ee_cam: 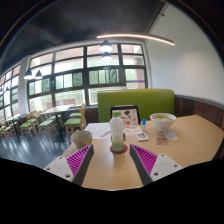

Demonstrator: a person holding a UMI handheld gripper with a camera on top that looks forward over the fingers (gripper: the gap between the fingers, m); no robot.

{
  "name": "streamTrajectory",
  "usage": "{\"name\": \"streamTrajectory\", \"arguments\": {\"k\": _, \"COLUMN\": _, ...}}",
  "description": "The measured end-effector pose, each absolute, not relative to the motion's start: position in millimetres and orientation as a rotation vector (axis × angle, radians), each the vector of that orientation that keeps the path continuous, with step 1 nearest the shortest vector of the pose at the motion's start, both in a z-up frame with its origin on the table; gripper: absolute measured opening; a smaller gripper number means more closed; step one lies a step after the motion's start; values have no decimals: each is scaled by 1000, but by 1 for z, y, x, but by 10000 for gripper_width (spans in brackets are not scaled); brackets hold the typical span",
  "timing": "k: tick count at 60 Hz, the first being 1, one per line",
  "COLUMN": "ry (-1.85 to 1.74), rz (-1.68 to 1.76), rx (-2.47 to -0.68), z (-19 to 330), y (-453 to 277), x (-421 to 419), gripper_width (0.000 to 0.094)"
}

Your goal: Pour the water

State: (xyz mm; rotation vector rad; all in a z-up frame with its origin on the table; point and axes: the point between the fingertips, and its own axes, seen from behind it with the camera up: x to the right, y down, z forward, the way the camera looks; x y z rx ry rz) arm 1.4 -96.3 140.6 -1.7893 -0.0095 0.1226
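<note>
A small clear bottle (pixel 117 131) with a green label and white cap stands upright on a round dark-red coaster (pixel 118 148) on the wooden table (pixel 185 140). It is just ahead of my gripper (pixel 113 159), between the lines of the two fingers. My fingers (pixel 80 158) with magenta pads are spread wide apart and hold nothing. A pale cup (pixel 82 139) stands left of the bottle, beyond the left finger. A white bowl (pixel 162 122) stands further away to the right.
A green sofa back (pixel 135 100) runs behind the table, with a dark chair back (pixel 125 110) in front of it. Papers (pixel 100 128) and small items lie near the table's far edge. Large windows and more tables and chairs fill the room to the left.
</note>
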Motion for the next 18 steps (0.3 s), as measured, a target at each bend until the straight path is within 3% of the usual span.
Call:
{"name": "streamTrajectory", "arguments": {"k": 9, "ry": -35, "rz": 160, "rx": -1803, "z": 144, "y": -185, "x": -5, "gripper_width": 816}}
{"name": "streamTrajectory", "arguments": {"k": 18, "ry": -86, "rz": 189, "rx": -1780, "z": 147, "y": -228, "x": -10, "gripper_width": 826}}
